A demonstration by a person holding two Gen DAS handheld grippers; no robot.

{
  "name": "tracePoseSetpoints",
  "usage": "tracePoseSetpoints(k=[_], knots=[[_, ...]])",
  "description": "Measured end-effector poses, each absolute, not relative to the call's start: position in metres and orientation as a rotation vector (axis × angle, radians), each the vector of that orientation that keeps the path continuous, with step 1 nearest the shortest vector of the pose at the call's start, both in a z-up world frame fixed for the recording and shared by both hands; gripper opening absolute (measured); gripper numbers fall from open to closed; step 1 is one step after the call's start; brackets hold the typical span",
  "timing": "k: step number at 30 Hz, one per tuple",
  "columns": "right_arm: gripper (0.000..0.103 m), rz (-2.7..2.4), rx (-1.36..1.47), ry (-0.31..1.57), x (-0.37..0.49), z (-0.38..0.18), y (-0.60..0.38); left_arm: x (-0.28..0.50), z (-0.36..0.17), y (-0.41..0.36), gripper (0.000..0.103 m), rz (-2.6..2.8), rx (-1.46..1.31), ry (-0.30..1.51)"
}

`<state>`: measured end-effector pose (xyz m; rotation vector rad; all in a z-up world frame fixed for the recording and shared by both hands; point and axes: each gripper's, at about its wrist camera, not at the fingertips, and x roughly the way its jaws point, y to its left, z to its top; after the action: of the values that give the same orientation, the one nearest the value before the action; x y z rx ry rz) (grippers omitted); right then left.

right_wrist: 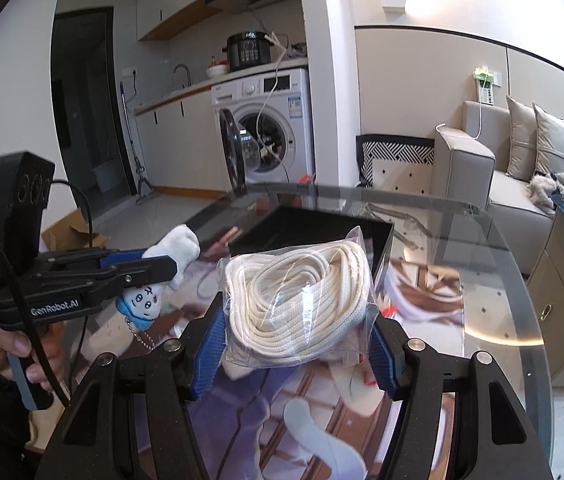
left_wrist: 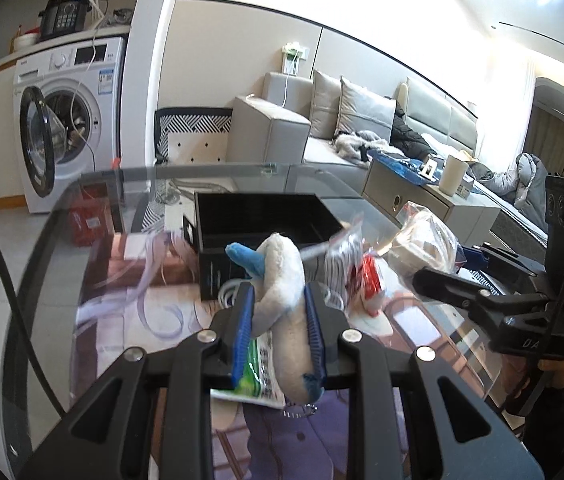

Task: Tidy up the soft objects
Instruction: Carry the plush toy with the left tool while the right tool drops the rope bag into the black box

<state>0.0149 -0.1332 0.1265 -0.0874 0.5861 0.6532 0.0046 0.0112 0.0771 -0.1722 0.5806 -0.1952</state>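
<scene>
The white plush toy with blue trim point(left_wrist: 282, 288) hangs lifted above the glass surface point(left_wrist: 81, 240), its long axis running away from the left gripper point(left_wrist: 277, 312), whose jaws pinch it at mid-body. The right gripper point(right_wrist: 298, 344) has its jaws pinching a clear bag of coiled white rope point(right_wrist: 298, 300), held just before the black open box point(right_wrist: 314, 228), which looks empty. Other packets point(left_wrist: 358, 272) lie on the surface beside the box.

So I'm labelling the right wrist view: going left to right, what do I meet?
Left claw holding plush toy → bagged rope in the right claw → sofa.
</scene>
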Motion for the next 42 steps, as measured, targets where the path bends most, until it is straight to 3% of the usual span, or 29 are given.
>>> tracePoseSetpoints(k=[18, 42], knots=[[0.063, 0.633, -0.035, 0.508, 0.074, 0.178, -0.152, 0.058, 0.104, 0.014, 0.024, -0.148, -0.129, 0.536], [0.063, 0.661, -0.105, 0.684, 0.184, 0.106, -0.09, 0.157, 0.058, 0.018, 0.024, -0.124, -0.111, 0.637]])
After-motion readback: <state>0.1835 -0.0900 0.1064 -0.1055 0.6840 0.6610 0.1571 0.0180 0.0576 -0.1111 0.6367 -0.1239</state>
